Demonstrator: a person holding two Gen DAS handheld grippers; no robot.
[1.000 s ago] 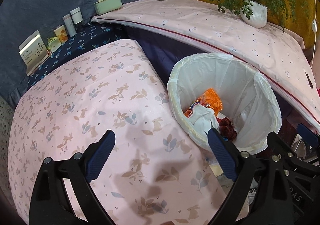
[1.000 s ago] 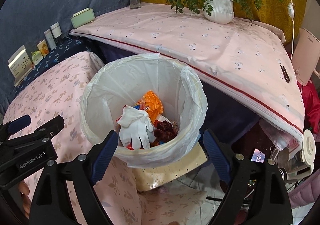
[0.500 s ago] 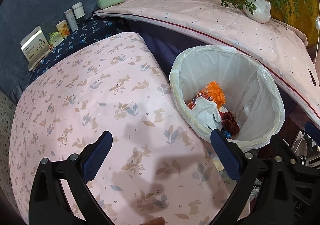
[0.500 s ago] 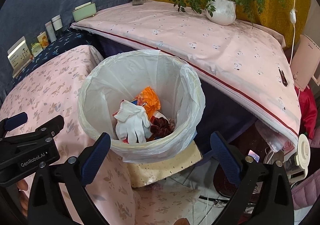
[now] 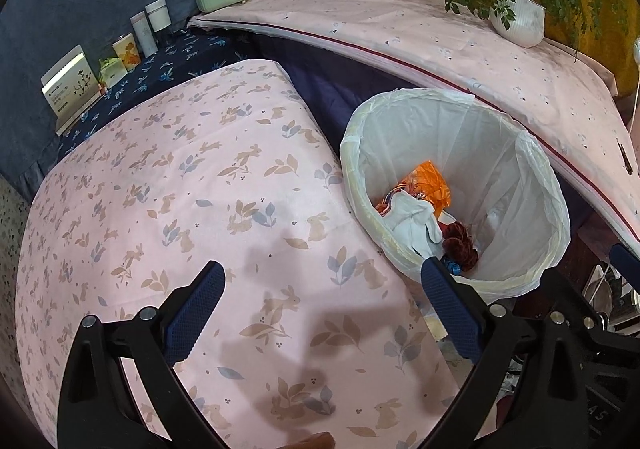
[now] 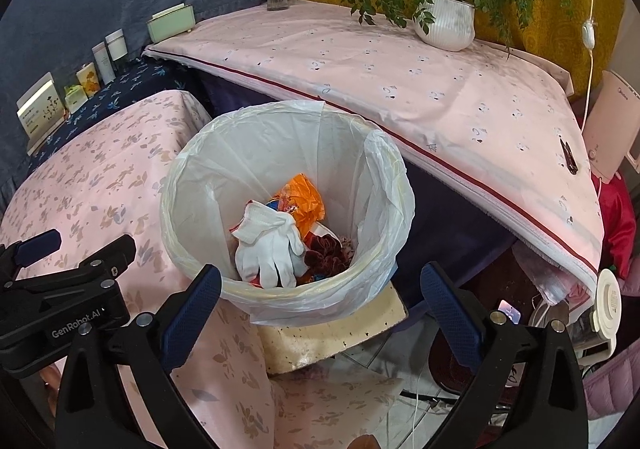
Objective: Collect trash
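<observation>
The only clear writing is "GenRobot.AI", printed in white on the body of the left gripper [image 6: 60, 281] where it shows at the left edge of the right wrist view. The boxes [image 5: 72, 85] on the far left carry print too small to read.

Both grippers are empty, fingers spread wide. The left gripper [image 5: 320, 309] hangs over the pink leaf-print surface [image 5: 180, 209], its right finger [image 5: 448, 309] just at the near rim of the bin [image 5: 536, 185]. The right gripper [image 6: 320, 309] hangs over the bin's [image 6: 192, 169] near rim.

The trash lies in the bottom of the white-lined bin: a white glove [image 6: 272, 245], an orange wrapper [image 6: 304, 201] and a dark red scrap [image 6: 326, 253]. The bin stands in the gap between the leaf-print surface on its left and a second pink surface [image 6: 400, 73] on its far right, whose red-striped edge passes close behind the rim. The bin mouth is open from above.
</observation>
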